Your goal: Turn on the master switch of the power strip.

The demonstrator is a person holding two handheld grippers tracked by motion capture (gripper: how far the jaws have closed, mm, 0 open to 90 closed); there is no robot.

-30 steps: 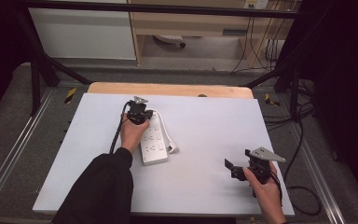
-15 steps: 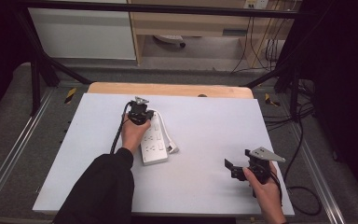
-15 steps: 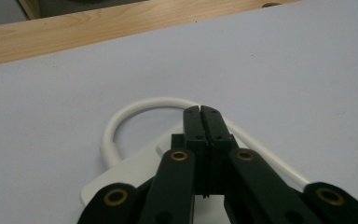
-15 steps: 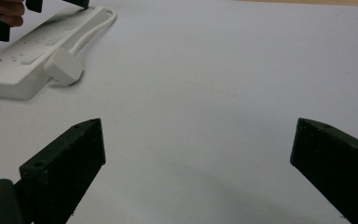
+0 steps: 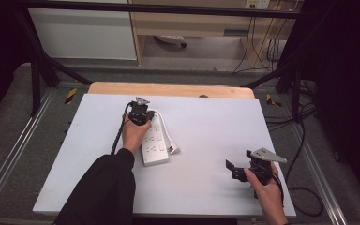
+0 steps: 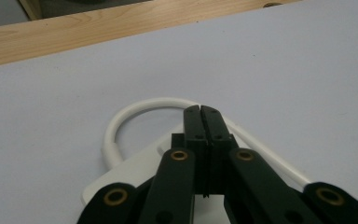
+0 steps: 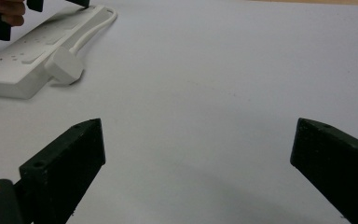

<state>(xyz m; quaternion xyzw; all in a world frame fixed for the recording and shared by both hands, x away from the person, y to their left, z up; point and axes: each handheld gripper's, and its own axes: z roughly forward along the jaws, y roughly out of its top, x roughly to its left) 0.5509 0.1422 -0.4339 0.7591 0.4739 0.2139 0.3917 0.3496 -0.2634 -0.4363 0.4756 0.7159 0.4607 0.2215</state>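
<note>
White power strip [image 5: 155, 140] directly beneath the closed left tool [image 5: 140, 108]

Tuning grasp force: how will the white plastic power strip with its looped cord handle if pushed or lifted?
The white plastic power strip lies flat and boxy, so it would probably slide, not roll. Its white cord curves in a loop, likely springy, and its plug may trail.

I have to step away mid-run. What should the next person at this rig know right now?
Left gripper: jaws shut with nothing between them, tips over the far end of the white power strip, near its looped cord.
Right gripper: jaws open, holding nothing, near the table's right front corner.
Plug lies on the table beside the strip.
Done: nothing visibly completed.
Left: the handling of the strip and its plug.
</note>
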